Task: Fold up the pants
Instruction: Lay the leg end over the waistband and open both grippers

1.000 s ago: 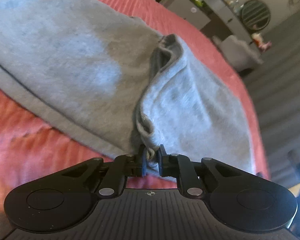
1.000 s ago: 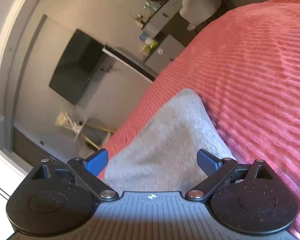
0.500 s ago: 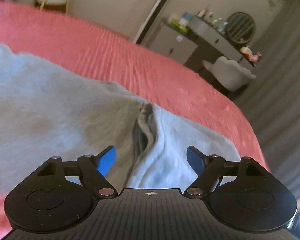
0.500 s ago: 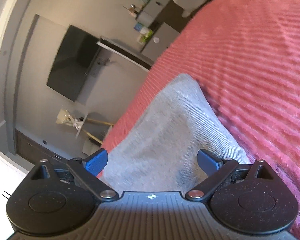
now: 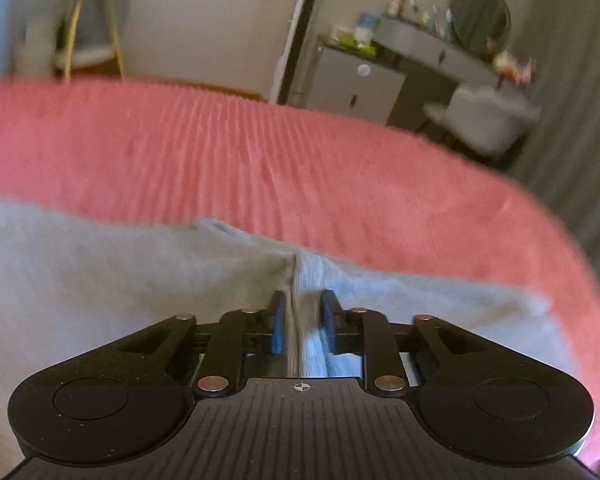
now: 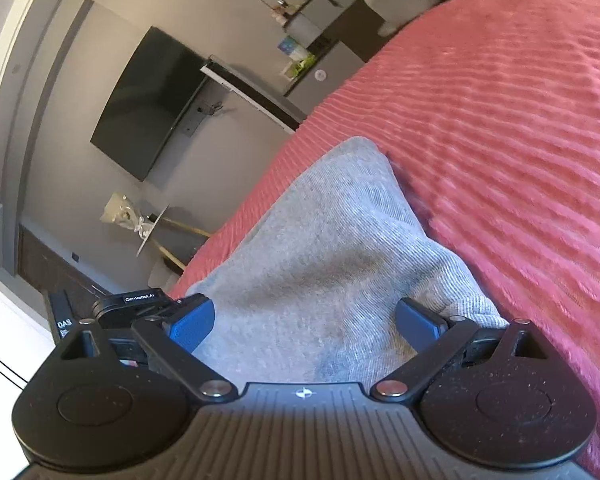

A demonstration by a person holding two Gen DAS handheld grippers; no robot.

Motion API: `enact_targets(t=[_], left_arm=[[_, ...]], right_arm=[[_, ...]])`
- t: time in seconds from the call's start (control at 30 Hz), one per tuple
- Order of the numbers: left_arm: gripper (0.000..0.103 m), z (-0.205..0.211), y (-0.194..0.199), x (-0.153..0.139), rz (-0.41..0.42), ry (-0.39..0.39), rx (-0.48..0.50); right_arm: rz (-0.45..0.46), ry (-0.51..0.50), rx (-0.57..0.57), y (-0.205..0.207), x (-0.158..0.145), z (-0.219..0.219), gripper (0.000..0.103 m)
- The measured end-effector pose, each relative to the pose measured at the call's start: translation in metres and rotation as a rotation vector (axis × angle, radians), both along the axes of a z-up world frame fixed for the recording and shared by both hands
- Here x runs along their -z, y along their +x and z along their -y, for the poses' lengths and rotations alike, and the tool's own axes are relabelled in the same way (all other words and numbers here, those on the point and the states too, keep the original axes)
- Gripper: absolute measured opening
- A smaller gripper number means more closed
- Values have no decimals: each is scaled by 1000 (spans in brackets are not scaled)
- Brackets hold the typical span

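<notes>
We have the soft grey knit pants (image 5: 100, 280) lying on the ribbed coral-red bedspread of the bed (image 5: 260, 152), along its near side.

Our left hand-held gripper (image 5: 302, 312) has just been closing its jaws, with a raised ridge of the grey fabric between them. The blue pads (image 5: 278, 320) stand narrow on either side of that ridge, and we cannot tell whether they already press on it. To the left and right of this fold the cloth spreads flat over the bed.

Our right hand-held gripper (image 6: 305, 320) is released, its jaws spread wide, hanging just over a tapering end of the pants (image 6: 332, 248) that points toward the far edge of the bed. Its blue pads (image 6: 190, 326) flank the cloth without pinching it.
</notes>
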State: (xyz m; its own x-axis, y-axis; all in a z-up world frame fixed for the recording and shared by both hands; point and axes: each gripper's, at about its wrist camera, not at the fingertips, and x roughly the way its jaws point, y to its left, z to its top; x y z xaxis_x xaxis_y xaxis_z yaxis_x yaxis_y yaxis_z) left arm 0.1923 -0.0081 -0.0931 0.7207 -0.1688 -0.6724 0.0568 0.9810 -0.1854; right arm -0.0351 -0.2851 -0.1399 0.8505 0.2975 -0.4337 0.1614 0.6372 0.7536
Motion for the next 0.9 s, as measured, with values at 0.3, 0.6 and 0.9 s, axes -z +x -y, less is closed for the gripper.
enact_targets(t=[0.3,0.6,0.9], left_arm=[[66,13,-38,-33,90,-73,35],[73,81,-34,23,-68,10,213],[48,23,-67,14,-7,53,207]], right_arm=[[14,-8,13,1,0,0,97],[27,-3,9,-3,4,4,97],[24,-37,5,1,0,-3,97]])
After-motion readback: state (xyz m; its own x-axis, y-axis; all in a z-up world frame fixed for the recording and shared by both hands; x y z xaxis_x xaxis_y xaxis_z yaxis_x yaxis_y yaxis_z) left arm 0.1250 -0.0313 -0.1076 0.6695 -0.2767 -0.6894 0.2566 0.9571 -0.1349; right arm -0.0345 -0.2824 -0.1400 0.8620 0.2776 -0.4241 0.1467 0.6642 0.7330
